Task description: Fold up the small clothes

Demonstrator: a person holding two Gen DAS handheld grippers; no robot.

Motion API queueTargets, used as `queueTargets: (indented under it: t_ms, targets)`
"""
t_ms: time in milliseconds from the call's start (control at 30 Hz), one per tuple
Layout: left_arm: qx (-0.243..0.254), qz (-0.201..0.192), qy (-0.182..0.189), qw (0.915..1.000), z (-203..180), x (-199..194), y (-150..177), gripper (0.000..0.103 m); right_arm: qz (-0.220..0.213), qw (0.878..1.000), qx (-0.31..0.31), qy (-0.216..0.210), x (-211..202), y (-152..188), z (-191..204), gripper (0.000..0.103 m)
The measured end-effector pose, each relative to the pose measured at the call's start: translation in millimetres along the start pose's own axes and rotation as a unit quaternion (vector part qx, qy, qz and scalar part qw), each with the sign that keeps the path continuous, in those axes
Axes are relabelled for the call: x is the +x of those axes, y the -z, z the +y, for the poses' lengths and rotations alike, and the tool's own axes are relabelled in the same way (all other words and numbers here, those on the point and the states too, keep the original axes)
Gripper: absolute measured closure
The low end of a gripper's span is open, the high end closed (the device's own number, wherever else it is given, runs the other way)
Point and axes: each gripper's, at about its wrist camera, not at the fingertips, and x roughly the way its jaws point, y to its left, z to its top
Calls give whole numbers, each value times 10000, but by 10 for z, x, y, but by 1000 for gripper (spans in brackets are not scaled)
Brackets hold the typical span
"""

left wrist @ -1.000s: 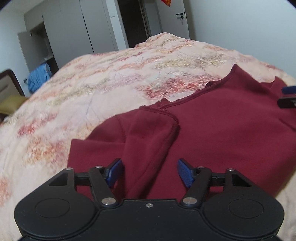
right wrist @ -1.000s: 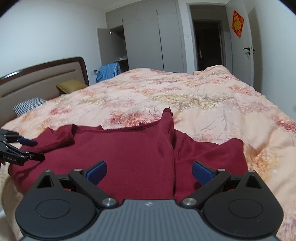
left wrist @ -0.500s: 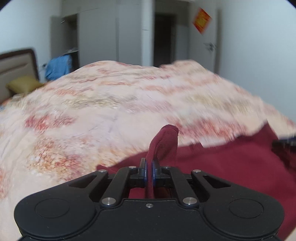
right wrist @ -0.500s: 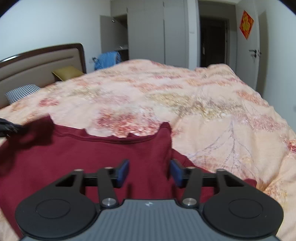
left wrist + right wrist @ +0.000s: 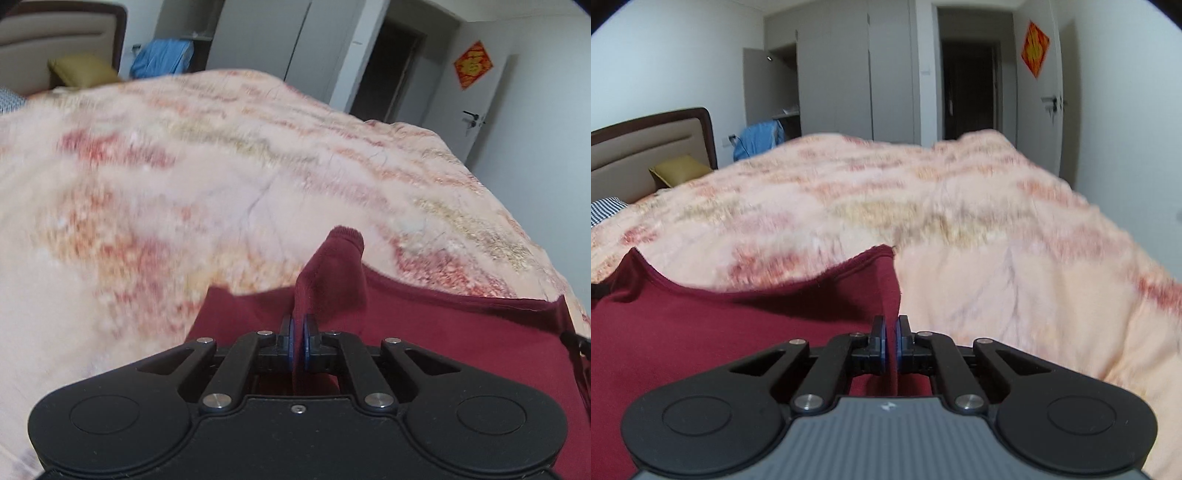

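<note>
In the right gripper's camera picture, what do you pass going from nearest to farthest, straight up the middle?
Right gripper pinching the dark red knit garment → peach floral bedspread → grey wardrobe doors beside a dark open doorway.

Bedroom backdrop: pink floral bedspread (image 5: pixel 979 221); padded headboard (image 5: pixel 646 147); mustard cushion (image 5: pixel 677 173); checked pillow (image 5: pixel 605 208); blue garment (image 5: pixel 759 140) beside grey wardrobe (image 5: pixel 849 70); dark doorway (image 5: pixel 969 85); red door ornament (image 5: pixel 1034 48); door handle (image 5: pixel 1051 99).
</note>
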Motion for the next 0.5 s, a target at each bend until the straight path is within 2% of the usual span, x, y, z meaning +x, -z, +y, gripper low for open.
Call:
queueTargets:
  t_ms: [233, 300, 333, 400, 467, 500]
  targets:
    - [-369, 28, 79, 9993, 151, 34, 33, 90, 121, 9997, 210, 47, 96, 149, -68, 96]
    - [-471, 35, 111, 9988, 181, 13, 17, 86, 139, 9994, 326, 45, 116, 179, -103, 93]
    - [-491, 32, 123, 9987, 183, -4, 6, 84, 144, 9991, 384, 58, 125, 184, -127, 87]
    - [-566, 12, 177, 9982, 194, -64, -18, 74, 134, 9986, 507, 48, 118, 192, -169, 80]
    - [-635, -51, 265, 9976, 204, -152, -41, 45, 117, 9982, 586, 30, 97, 183, -199, 73]
    - [-623, -110, 277, 9976, 193, -207, -49, 37, 105, 9982, 585, 17, 81, 175, -201, 69]
